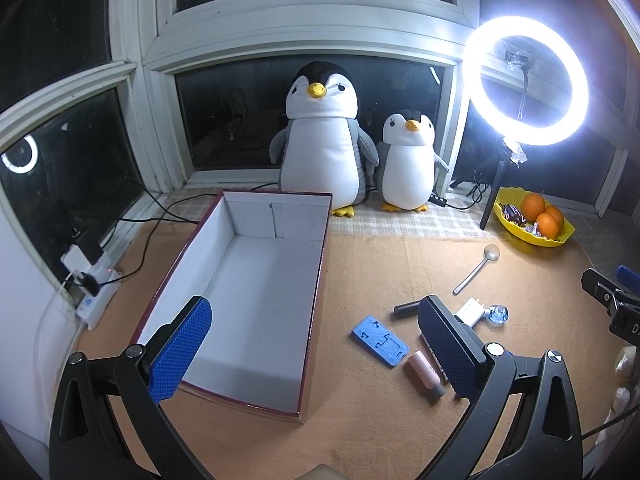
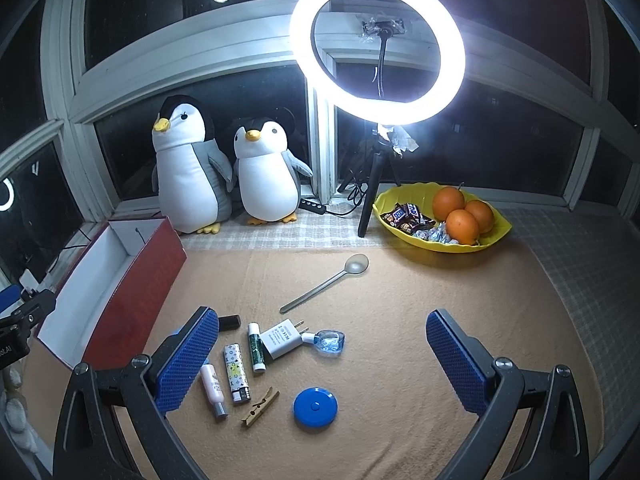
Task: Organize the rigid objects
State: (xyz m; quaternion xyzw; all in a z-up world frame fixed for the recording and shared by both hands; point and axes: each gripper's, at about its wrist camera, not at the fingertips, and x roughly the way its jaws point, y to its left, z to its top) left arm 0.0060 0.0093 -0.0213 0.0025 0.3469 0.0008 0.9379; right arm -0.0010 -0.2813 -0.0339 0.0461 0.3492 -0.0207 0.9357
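An empty red box with a white inside (image 1: pixel 256 304) stands on the orange mat; it also shows at the left of the right wrist view (image 2: pixel 132 292). My left gripper (image 1: pixel 316 344) is open and empty above the box's near right edge. My right gripper (image 2: pixel 322 354) is open and empty above small items: a white charger (image 2: pixel 280 338), blue glass bottle (image 2: pixel 330 340), green tube (image 2: pixel 256 348), patterned lighter (image 2: pixel 236 372), pink bottle (image 2: pixel 212 388), clothespin (image 2: pixel 260 402), blue round tape measure (image 2: pixel 315 406), spoon (image 2: pixel 324 282). A blue flat plastic piece (image 1: pixel 380 340) lies right of the box.
Two plush penguins (image 1: pixel 324 132) (image 2: pixel 266 172) stand at the window. A ring light on a tripod (image 2: pixel 378 46) and a yellow bowl with oranges and candy (image 2: pixel 440 220) are at the back right. A power strip with cables (image 1: pixel 94 284) lies left of the box.
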